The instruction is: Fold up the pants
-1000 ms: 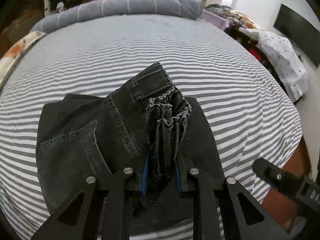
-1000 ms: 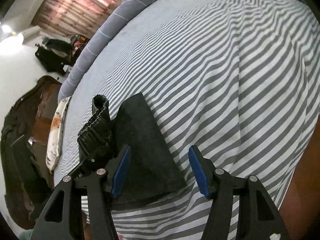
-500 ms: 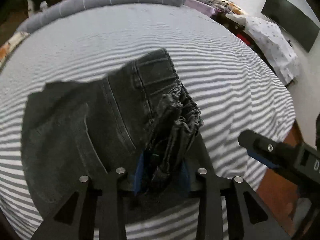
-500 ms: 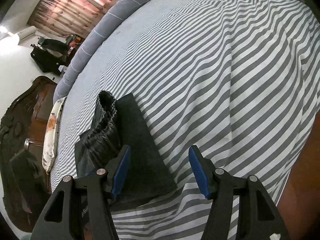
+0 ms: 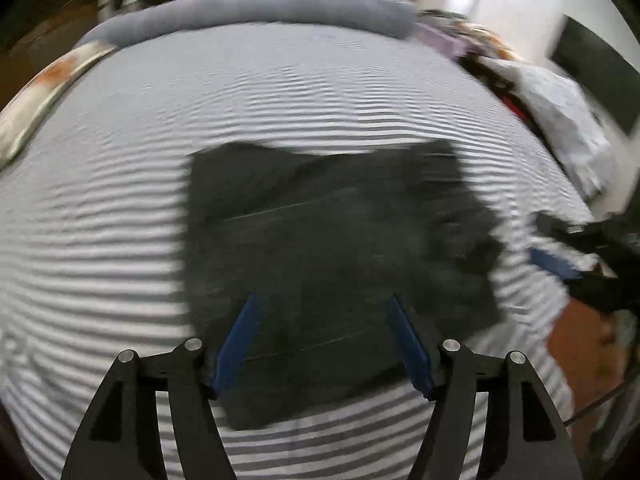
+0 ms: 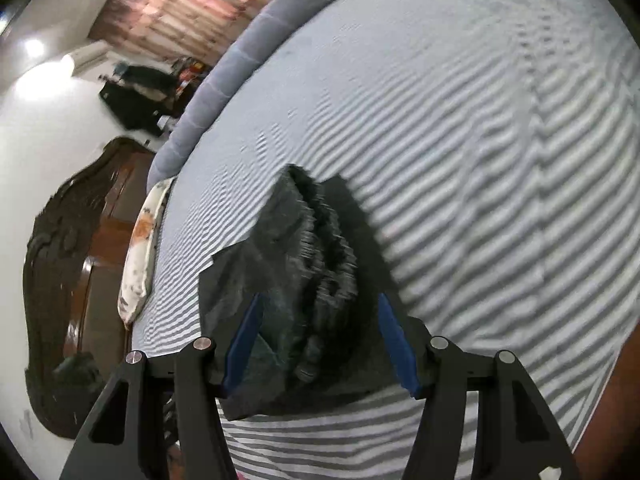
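Note:
The dark denim pants (image 5: pixel 328 240) lie folded in a flat, roughly square stack on the striped bed. My left gripper (image 5: pixel 322 340) is open and empty, just above the near edge of the stack. In the right wrist view the pants (image 6: pixel 304 280) show their gathered elastic waistband on top. My right gripper (image 6: pixel 318 344) is open and empty, its jaws on either side of the near end of the stack. It also shows at the right edge of the left wrist view (image 5: pixel 560 260). Both views are blurred by motion.
The grey-and-white striped sheet (image 5: pixel 120 200) covers the bed. A grey bolster (image 5: pixel 248 12) lies along the far edge. A floral pillow (image 6: pixel 140 248) lies beside a dark wooden headboard (image 6: pixel 52 280). A patterned white cover (image 5: pixel 560 112) lies off the bed's right side.
My left gripper has opened and let go of the waistband, which has dropped flat onto the stack, and has pulled back. My right gripper has moved in over the pants.

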